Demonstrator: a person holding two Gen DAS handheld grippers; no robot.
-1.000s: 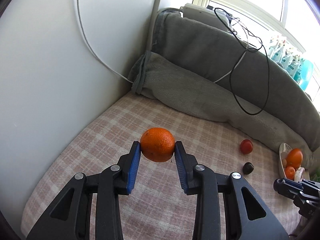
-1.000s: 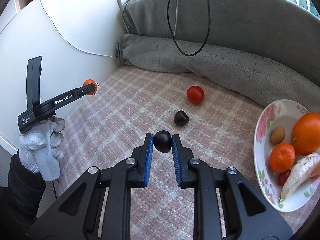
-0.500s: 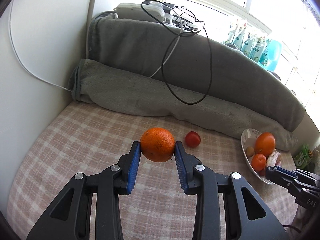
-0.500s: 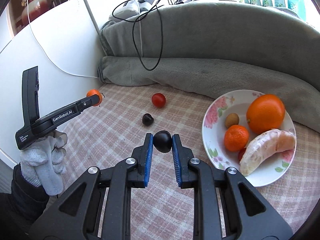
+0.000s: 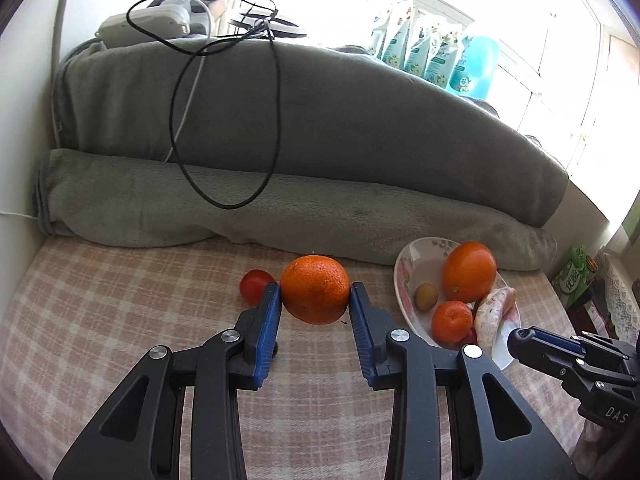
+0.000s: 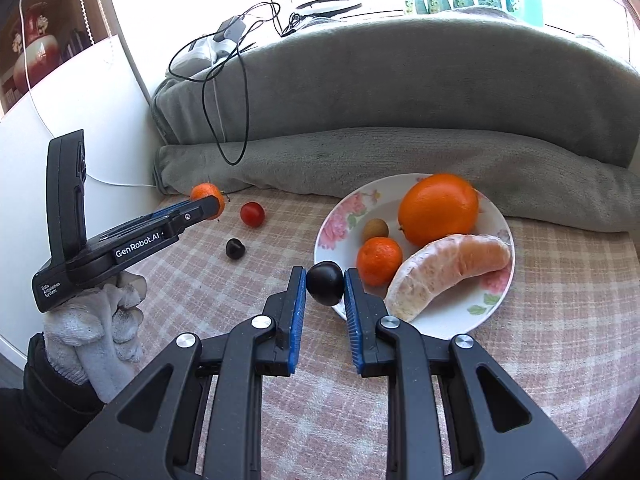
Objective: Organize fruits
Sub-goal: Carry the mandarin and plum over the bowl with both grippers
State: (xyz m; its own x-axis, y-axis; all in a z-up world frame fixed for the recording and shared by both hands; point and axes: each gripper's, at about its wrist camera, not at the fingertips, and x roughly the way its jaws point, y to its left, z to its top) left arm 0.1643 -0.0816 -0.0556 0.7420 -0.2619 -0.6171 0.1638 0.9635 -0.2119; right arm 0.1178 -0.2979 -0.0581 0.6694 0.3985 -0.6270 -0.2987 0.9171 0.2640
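My left gripper (image 5: 315, 300) is shut on a mandarin (image 5: 315, 289), held above the checked cloth. In the right wrist view that gripper (image 6: 208, 204) hangs at the left with the mandarin (image 6: 203, 192) at its tip. My right gripper (image 6: 325, 286) is shut on a dark cherry (image 6: 325, 283) right at the near rim of the floral plate (image 6: 332, 224). The plate holds a big orange (image 6: 438, 208), a small mandarin (image 6: 378, 260), a longan (image 6: 375, 229) and a peeled pomelo segment (image 6: 448, 268). A red tomato (image 6: 252, 213) and a second dark cherry (image 6: 235, 248) lie on the cloth.
A rolled grey blanket (image 6: 400, 164) runs along the back of the table, with a black cable (image 6: 224, 120) draped over it. A white wall (image 6: 100, 128) bounds the left side. A gloved hand (image 6: 96, 332) holds the left gripper. Bottles (image 5: 440, 60) stand on the windowsill.
Both grippers have swung to the right toward the plate, each still holding its fruit. The plate has come closer to the right gripper and now lies just beyond the cherry.
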